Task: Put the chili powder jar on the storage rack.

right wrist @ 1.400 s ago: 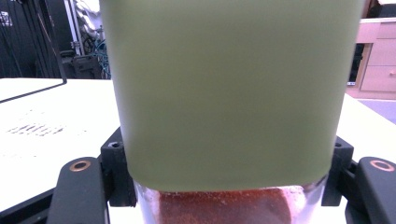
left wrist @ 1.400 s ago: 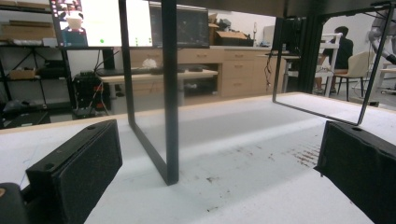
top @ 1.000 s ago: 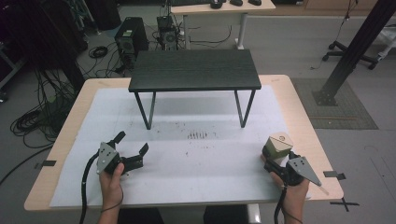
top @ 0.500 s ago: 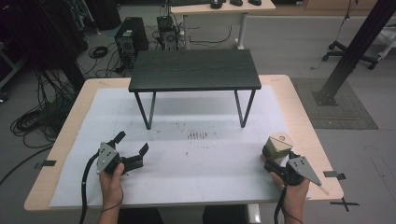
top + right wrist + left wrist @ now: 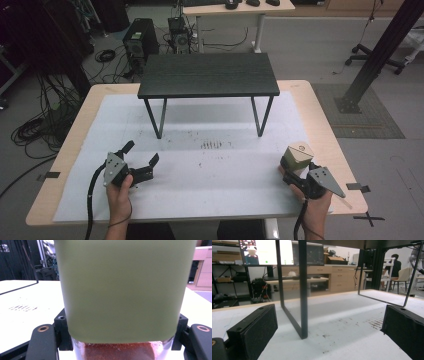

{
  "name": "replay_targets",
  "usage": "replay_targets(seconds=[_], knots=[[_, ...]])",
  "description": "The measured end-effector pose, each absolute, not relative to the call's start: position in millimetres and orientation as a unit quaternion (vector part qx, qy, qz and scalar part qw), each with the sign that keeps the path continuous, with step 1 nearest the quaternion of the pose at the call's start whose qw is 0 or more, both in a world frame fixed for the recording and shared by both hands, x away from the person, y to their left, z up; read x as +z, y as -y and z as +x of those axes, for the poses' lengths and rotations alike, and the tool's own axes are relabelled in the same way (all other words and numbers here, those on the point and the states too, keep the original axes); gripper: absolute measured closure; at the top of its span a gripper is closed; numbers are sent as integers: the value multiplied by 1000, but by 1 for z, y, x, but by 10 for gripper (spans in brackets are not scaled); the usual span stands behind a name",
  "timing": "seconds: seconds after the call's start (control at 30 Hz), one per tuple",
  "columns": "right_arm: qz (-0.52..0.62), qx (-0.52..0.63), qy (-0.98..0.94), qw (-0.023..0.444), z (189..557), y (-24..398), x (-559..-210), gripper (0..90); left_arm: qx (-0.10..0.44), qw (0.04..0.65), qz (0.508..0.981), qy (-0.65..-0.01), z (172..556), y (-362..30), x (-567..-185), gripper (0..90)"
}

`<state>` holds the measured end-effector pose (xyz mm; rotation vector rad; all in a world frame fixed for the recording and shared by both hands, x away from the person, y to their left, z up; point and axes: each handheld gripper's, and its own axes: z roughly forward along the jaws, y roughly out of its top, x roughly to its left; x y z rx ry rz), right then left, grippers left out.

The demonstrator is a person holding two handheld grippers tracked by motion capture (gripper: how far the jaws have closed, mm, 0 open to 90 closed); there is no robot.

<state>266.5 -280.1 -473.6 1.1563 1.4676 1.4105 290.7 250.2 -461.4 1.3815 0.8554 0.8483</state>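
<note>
1. The right gripper (image 5: 294,172) has its jaws clamped on the jar (image 5: 296,157), which stands on the table (image 5: 320,120) near its right edge.
2. The left gripper (image 5: 141,161) rests with jaws spread, gripping nothing.
3. Grasp looks done; lifting and placing the jar remain, perhaps onto the small black shelf (image 5: 207,75).

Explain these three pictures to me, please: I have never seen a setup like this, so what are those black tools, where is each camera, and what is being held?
A person sits at a table covered with white paper and holds a hand-operated two-jaw gripper in each hand. The high view looks down from above the person. The other two cameras ride on the grippers and look along their jaws. The left gripper rests low on the paper, jaws open and empty, facing a small black bench, whose thin legs fill its view. The right gripper is shut on a jar with an olive-green upper part; its own view shows clear glass below with reddish-brown powder inside.
</note>
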Motion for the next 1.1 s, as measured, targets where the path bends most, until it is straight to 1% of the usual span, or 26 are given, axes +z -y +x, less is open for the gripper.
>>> replay_targets(seconds=[0.23,0.6,1.1], knots=[[444,568,-582,375,267,271,-466,298,367,609,598,-370,291,-250,-461,4],[420,585,-595,358,273,254,-442,299,367,609,598,-370,291,-250,-461,4],[394,601,-610,334,289,235,-420,299,367,609,598,-370,291,-250,-461,4]])
